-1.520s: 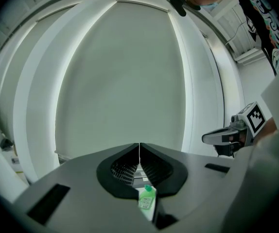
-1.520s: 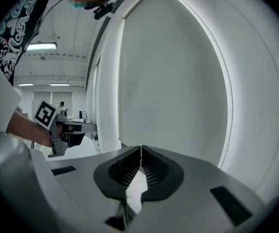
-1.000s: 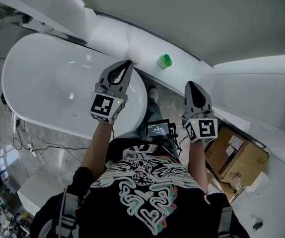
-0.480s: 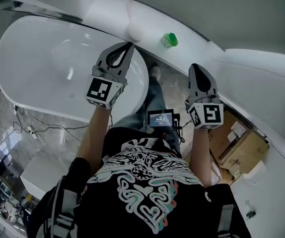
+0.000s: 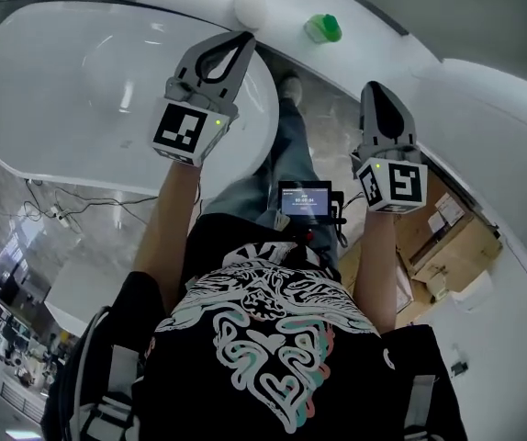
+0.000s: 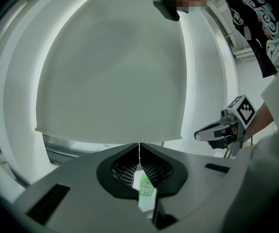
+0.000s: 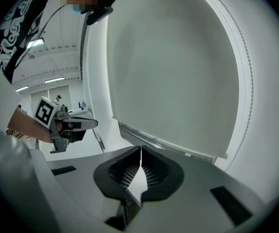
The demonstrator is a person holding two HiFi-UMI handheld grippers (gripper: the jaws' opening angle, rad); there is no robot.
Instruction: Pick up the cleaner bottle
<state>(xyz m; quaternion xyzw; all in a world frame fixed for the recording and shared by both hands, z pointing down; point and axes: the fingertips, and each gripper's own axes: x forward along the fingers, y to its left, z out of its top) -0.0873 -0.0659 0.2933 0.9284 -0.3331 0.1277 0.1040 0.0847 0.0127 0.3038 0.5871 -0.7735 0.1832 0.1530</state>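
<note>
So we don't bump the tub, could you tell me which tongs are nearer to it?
Left. In the head view the left tongs hang over the right end of the tub; the right tongs are off to its right, past the person's leg.

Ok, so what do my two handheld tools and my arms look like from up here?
Both the left tool and right tool are grey, tapering to a point, with dark ribbed pads around a teardrop hollow. Each carries a white marker cube with black squares and a green light. The person wears a black short-sleeved T-shirt with a white and teal swirl print, forearms uncovered.
</note>
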